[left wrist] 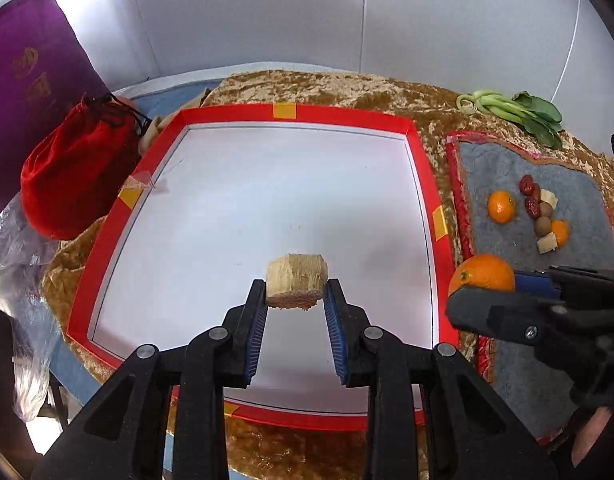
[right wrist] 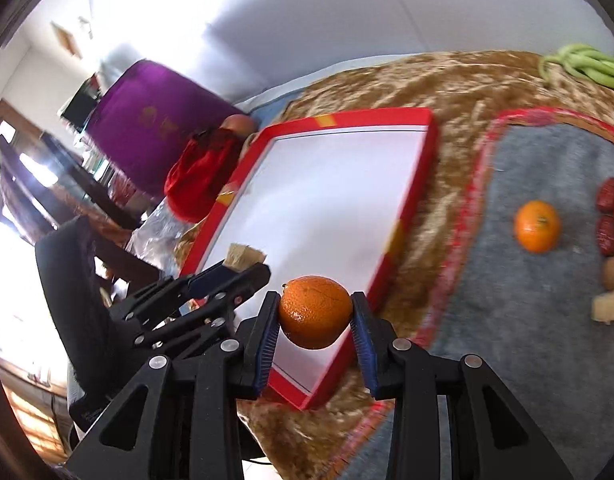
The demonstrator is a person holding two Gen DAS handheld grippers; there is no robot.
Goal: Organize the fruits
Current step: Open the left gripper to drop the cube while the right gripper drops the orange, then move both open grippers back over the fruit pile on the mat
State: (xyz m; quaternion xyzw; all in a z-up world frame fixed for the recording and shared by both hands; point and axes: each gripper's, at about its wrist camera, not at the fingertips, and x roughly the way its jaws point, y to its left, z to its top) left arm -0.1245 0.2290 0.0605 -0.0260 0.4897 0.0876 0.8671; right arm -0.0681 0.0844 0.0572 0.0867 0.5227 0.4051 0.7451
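My left gripper (left wrist: 295, 294) is shut on a tan fibrous sugarcane chunk (left wrist: 296, 285) and holds it above the white floor of the red-rimmed tray (left wrist: 423, 168). My right gripper (right wrist: 314, 314) is shut on an orange (right wrist: 314, 311) and holds it over the tray's (right wrist: 407, 216) right rim; the orange also shows in the left wrist view (left wrist: 483, 273). On the grey mat (left wrist: 499, 160) lie a small orange (left wrist: 501, 207), red dates (left wrist: 527, 186), a brown round fruit (left wrist: 542, 225), cane pieces (left wrist: 547, 243) and another orange (left wrist: 561, 232).
A red drawstring pouch (left wrist: 73, 176) and a purple bag (left wrist: 31, 76) stand left of the tray. Green leafy vegetables (left wrist: 519, 114) lie at the back right. A gold velvet cloth (left wrist: 327, 88) covers the table. Clear plastic (left wrist: 15, 248) hangs at the left edge.
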